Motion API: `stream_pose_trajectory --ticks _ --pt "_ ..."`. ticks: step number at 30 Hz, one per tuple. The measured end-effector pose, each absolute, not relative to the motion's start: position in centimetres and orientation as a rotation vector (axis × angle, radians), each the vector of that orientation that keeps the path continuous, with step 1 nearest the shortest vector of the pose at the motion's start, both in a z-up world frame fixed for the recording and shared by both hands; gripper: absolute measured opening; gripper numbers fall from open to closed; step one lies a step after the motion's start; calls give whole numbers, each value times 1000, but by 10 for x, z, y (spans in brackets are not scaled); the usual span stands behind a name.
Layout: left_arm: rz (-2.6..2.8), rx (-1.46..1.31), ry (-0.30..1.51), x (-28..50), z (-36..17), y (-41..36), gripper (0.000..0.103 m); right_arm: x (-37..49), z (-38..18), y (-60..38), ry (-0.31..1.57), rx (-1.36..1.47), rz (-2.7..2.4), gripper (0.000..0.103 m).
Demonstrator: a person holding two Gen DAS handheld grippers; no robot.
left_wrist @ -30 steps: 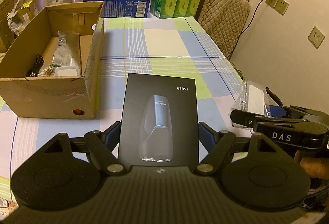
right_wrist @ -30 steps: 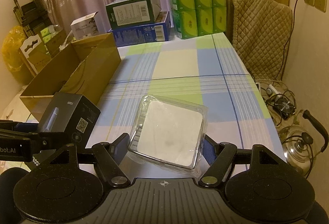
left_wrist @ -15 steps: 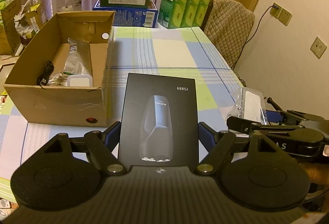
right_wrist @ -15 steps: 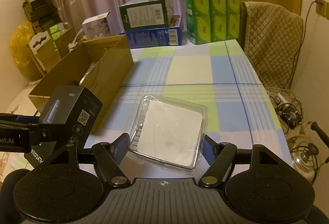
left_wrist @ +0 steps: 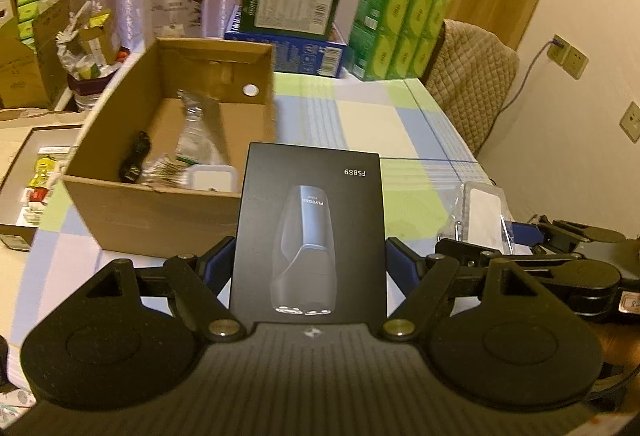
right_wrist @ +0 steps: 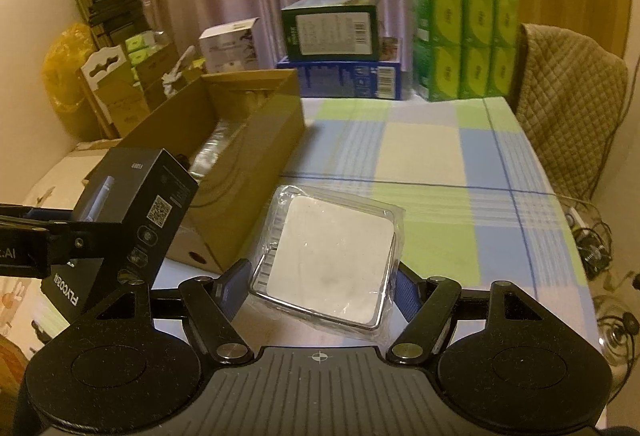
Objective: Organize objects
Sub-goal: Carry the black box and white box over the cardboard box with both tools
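Observation:
My left gripper (left_wrist: 308, 264) is shut on a black shaver box (left_wrist: 310, 232) marked FS889, held in the air above the table just right of an open cardboard box (left_wrist: 156, 212). That black box (right_wrist: 132, 212) also shows at the left of the right wrist view. My right gripper (right_wrist: 320, 284) is shut on a clear plastic pack with a white square item (right_wrist: 332, 256) inside, raised over the checked tablecloth (right_wrist: 440, 164). In the left wrist view this clear pack (left_wrist: 480, 212) sits at the right. The cardboard box holds a black cable, crinkled plastic bags and a white item.
Stacked green and blue cartons (left_wrist: 288, 28) and green tissue packs (left_wrist: 400, 28) stand at the table's far end. A quilted chair back (left_wrist: 472, 76) is at the right edge. More boxes and clutter (left_wrist: 48, 56) lie left of the table. A kettle and cables (right_wrist: 612, 320) sit on the floor at right.
Both grippers have risen and moved left toward the cardboard box, each keeping its object. The box interior now shows more fully in the left wrist view.

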State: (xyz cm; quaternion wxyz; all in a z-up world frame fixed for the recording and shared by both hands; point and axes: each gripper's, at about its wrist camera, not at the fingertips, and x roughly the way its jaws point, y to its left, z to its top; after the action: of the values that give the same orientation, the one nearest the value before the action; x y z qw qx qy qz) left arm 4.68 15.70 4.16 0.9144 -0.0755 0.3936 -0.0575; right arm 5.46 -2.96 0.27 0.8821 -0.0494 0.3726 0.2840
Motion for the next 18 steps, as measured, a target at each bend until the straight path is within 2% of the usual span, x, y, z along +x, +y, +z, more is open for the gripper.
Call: stream_pose_trajectory --ticks 18 --pt "-10 -174 795 40 53 232 75 53 6 46 765 -136 696 70"
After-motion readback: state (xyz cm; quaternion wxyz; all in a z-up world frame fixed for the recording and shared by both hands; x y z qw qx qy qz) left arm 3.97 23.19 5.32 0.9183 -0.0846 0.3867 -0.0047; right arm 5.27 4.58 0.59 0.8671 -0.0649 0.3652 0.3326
